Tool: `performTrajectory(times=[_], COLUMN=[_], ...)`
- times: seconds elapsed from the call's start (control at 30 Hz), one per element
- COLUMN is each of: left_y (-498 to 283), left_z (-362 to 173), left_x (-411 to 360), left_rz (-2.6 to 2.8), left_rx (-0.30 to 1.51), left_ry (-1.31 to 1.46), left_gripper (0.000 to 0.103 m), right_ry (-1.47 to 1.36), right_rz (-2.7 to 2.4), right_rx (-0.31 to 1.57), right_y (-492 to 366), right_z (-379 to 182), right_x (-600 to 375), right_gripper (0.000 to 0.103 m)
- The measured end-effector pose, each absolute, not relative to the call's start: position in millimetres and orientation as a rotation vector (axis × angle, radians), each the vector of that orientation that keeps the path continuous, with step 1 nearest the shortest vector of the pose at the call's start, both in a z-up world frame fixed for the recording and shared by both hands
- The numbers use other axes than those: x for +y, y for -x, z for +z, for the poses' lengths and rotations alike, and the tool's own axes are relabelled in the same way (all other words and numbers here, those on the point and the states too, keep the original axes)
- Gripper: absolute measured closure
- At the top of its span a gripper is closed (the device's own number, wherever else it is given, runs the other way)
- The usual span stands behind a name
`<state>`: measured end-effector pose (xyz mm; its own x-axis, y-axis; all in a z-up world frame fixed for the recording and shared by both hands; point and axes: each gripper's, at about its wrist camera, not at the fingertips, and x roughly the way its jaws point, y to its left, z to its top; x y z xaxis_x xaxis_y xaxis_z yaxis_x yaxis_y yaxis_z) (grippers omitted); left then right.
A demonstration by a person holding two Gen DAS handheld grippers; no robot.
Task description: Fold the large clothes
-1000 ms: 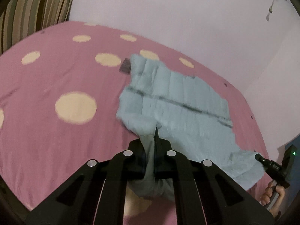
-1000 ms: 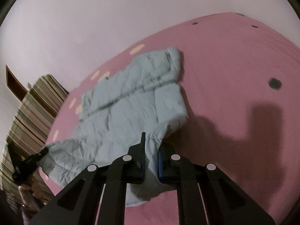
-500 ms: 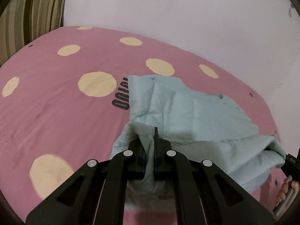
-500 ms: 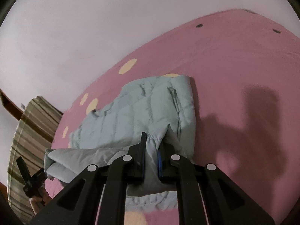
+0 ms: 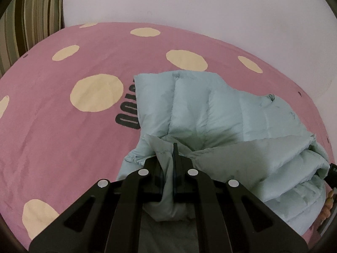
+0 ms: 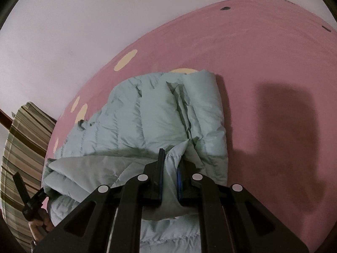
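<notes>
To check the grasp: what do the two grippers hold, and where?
Both grip the light blue puffer jacket at its lifted edge: left gripper, right gripper.

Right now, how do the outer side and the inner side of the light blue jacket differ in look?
The jacket's outer side is pale blue and quilted into puffy channels; the inner lining is greyer and smooth. The outer side lies flat on the pink bedsheet; the lining faces up on the lifted edge. Both the left gripper and the right gripper pinch that edge.
</notes>
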<state>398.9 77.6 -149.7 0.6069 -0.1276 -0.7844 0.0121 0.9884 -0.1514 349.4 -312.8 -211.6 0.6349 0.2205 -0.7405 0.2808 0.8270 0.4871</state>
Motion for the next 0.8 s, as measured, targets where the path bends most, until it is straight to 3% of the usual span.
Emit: performTrajectory(times=[0.13, 0.3, 0.33, 0.5, 0.8], left_y=[-390.8, -379.3, -376.5, -364.9, -365.7], left_z=[-131.5, -107.9, -102.3, -90.9, -121.6], left_x=[85.5, 98.1, 101.6, 120.4, 124.5], left_rz=[-0.097, -0.088, -0.082, -0.072, -0.12], left_rx=[0.88, 0.816, 0.8, 0.773, 0.866], left_ry=[0.165, 0.206, 0.21, 0.23, 0.171], left_gripper=[0.078, 0.045, 0.045, 0.043, 0.042], right_ry=[-0.606, -0.604, -0.601, -0.567, -0.469], right_rz=[-0.03, -0.043, -0.049, -0.05, -0.036], right_rx=[0.868, 0.804, 0.786, 0.772, 0.805], right_y=[-340.2, -321.9, -317.1, -302.5, -309.8], right_z=[-195.3, -170.3, -164.7, -152.6, -162.2], right_x=[-316.6, -323.7, -325.6, -329.4, -317.9], right_gripper=[0.088, 0.054, 0.05, 0.05, 0.05])
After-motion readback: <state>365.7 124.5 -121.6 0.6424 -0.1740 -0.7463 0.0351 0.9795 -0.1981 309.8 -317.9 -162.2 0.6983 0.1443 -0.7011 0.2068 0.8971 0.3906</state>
